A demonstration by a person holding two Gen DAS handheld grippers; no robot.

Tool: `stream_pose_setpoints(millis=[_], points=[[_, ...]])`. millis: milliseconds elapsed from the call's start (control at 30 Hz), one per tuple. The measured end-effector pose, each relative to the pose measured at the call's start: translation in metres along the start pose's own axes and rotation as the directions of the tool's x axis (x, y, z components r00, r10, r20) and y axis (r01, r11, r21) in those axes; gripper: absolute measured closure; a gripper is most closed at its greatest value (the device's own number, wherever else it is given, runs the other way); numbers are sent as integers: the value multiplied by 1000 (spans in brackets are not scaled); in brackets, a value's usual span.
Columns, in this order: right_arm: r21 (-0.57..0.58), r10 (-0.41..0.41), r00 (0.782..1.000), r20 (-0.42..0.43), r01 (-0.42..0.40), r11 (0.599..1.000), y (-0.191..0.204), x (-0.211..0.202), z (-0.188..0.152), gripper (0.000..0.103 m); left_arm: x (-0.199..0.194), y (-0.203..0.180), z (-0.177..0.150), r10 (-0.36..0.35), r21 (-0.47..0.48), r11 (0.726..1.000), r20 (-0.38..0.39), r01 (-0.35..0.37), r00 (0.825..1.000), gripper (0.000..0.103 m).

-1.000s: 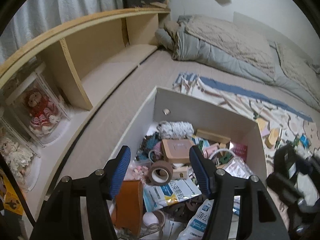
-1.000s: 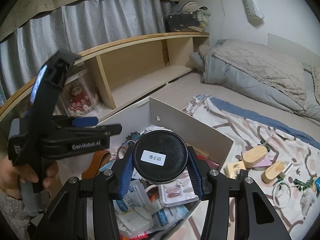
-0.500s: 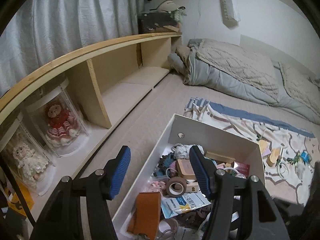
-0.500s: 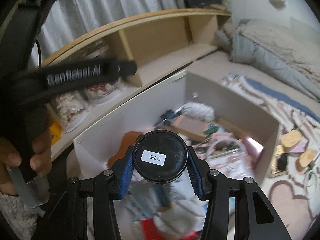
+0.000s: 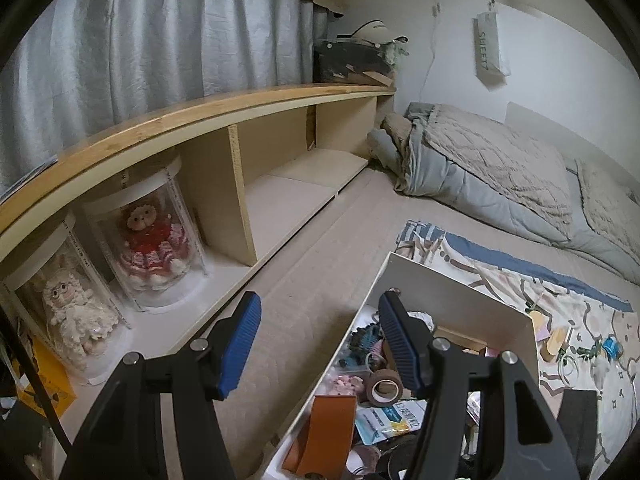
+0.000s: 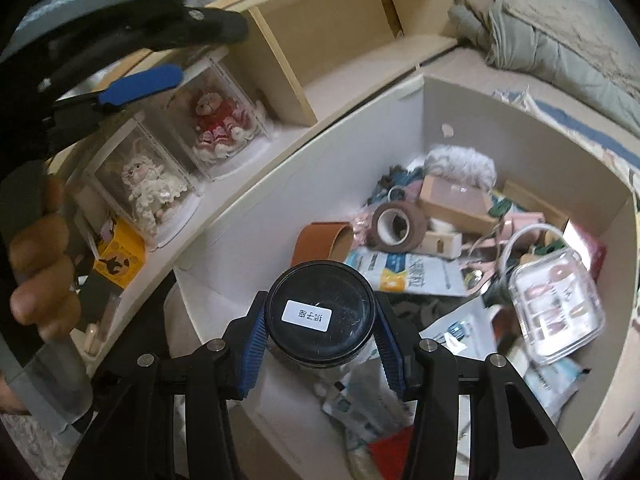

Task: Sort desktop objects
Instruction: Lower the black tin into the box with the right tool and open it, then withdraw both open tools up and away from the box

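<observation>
Bedroom clutter frames the work: a white storage box (image 6: 500,120) sits on the beige bed surface (image 5: 312,280) beside a low wooden shelf (image 5: 240,112) with boxed dolls (image 6: 212,120). Held over the near end of that box is a black-lidded jar (image 6: 320,314), pinched at its sides by the right gripper (image 6: 322,344), whose blue pads (image 6: 252,354) press against it just under the lid. Its round, flat, glossy lid carries a small white label with printed characters, and the body below looks clear, though little of it shows. To set it down well, I would lower it upright onto a flat gap among the packets (image 6: 416,276), clear of the tape roll (image 6: 396,226) and the clear plastic case (image 6: 556,308), and only then let the fingers part, since a tilted jar could roll. Off to the side, the left gripper (image 5: 320,344) is spread wide and holds nothing, hovering over the box's edge.
</observation>
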State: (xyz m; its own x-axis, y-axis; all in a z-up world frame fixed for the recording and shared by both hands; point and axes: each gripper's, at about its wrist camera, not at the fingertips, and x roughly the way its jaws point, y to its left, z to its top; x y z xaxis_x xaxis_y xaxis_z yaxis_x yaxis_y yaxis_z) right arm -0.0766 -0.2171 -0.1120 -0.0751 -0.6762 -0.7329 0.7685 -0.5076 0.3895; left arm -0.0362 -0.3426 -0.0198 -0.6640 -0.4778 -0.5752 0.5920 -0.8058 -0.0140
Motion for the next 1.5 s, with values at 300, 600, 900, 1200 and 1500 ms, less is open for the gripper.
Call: stream_pose_setpoints(millis=[300, 600, 900, 1200, 1500], points=[[86, 54, 997, -53, -50, 995, 4, 15, -1, 52, -5, 7, 0, 13, -4, 1000, 15, -13, 1000, 31], [154, 91, 996, -6, -89, 984, -4, 5, 1, 24, -10, 6, 1, 4, -4, 1000, 21, -4, 1000, 28], [26, 16, 997, 82, -18, 999, 4, -20, 4, 24, -14, 3, 1, -2, -6, 1000, 25, 3, 1000, 28], [-11, -57, 985, 162, 59, 998, -9, -53, 8, 24, -26, 0, 1, 11, -8, 1000, 33, -11, 999, 28], [-32, -87, 954, 287, 101, 994, -16, -103, 13, 12, -51, -17, -2, 38, 37, 998, 86, -42, 996, 15]])
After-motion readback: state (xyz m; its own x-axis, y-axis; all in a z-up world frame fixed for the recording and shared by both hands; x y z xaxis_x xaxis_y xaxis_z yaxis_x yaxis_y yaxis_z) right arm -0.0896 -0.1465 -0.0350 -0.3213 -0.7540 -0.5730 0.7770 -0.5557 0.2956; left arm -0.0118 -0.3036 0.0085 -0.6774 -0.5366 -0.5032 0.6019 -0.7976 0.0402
